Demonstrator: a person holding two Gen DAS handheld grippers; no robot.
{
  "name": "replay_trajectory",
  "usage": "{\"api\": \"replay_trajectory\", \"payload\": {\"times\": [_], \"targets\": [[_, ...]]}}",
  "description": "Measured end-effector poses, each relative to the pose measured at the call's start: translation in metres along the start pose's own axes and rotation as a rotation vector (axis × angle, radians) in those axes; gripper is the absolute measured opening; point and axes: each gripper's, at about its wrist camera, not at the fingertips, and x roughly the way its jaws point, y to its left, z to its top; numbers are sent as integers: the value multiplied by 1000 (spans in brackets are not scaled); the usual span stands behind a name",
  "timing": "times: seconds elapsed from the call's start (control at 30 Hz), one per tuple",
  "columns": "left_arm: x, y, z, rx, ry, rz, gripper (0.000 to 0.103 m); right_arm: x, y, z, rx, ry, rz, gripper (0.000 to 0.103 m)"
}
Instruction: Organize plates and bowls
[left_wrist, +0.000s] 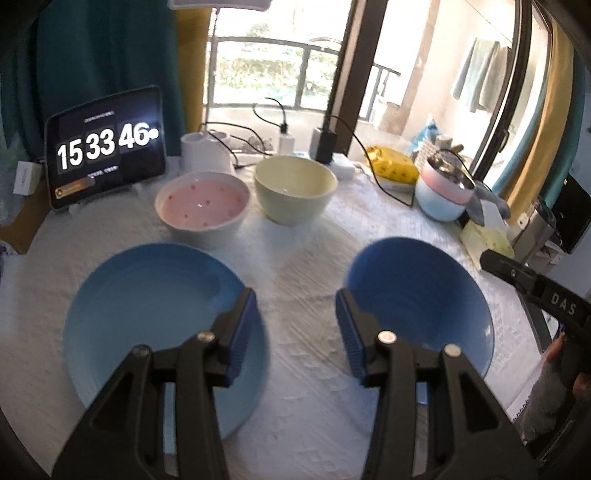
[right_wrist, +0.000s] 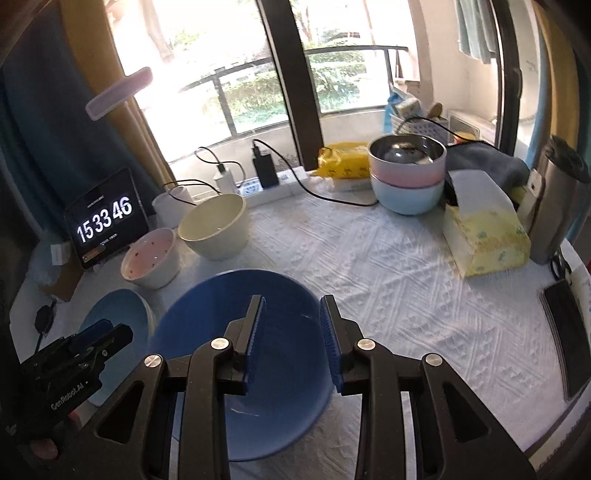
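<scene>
A light blue plate lies on the white cloth at the near left, and a dark blue bowl stands to its right. Behind them are a pink-lined bowl and a cream bowl. My left gripper is open over the bare cloth between plate and bowl, holding nothing. In the right wrist view it hangs over the plate. My right gripper hovers over the dark blue bowl, jaws partly apart, its right pad near the bowl's right rim, gripping nothing. It enters the left wrist view at the right edge.
A tablet clock and white cup stand at the back left. A power strip with cables, a yellow packet and stacked pink and blue bowls line the back. Tissue box, steel flask and phone sit right.
</scene>
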Motion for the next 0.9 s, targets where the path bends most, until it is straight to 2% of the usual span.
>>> {"api": "replay_trajectory", "payload": {"times": [0.4, 0.9], "targets": [[-11, 45, 12, -23, -48, 60, 46, 8, 50, 7, -63, 10, 44, 32], [-10, 94, 25, -44, -73, 74, 46, 34, 116, 15, -148, 31, 76, 32]]}}
